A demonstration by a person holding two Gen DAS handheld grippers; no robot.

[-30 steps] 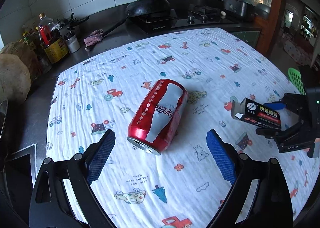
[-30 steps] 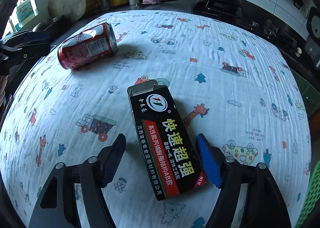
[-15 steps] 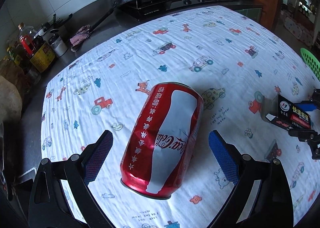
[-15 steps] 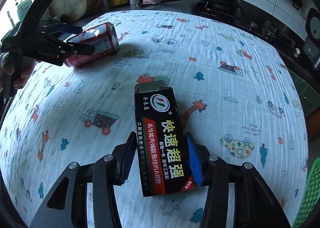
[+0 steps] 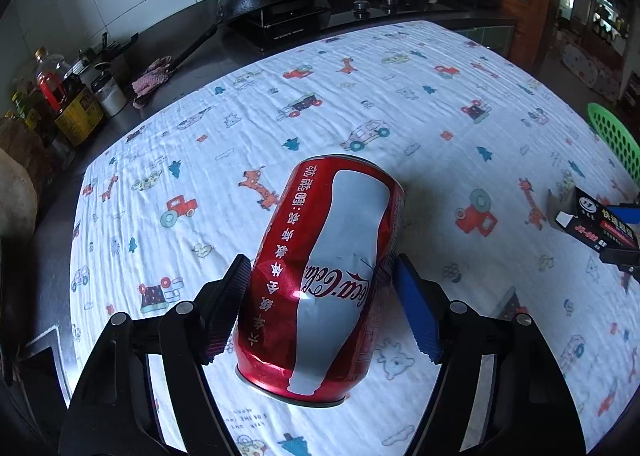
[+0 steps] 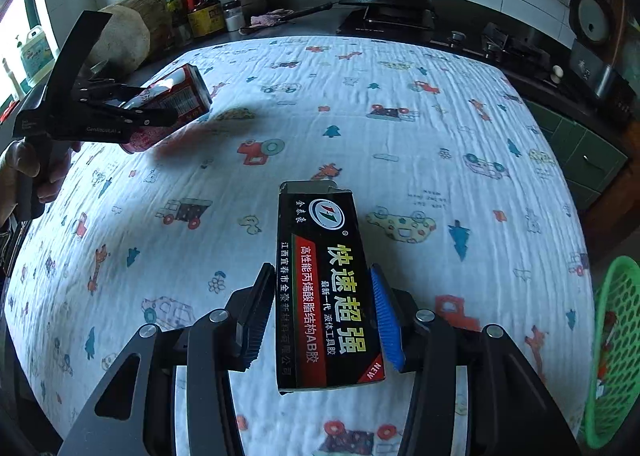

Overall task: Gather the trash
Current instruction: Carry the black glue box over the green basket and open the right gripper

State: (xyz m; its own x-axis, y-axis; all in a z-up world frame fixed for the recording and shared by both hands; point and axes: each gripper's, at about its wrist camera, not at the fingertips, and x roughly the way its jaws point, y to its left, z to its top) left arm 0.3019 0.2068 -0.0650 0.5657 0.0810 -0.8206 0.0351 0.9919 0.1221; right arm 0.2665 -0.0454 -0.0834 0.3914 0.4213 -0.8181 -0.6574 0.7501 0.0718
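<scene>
Left gripper (image 5: 320,308) just closed on red can (image 5: 324,276), now pinched and tilted over the patterned cloth (image 5: 400,95). Right gripper (image 6: 320,320) clamped on black box (image 6: 324,284), lifted. Both ready for green basket (image 6: 616,336), far right.

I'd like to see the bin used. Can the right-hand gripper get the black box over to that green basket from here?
Probably yes. The right gripper is shut on the black box, lifted off the cloth, and the green basket sits just to its right at the table's edge with nothing between them.
</scene>
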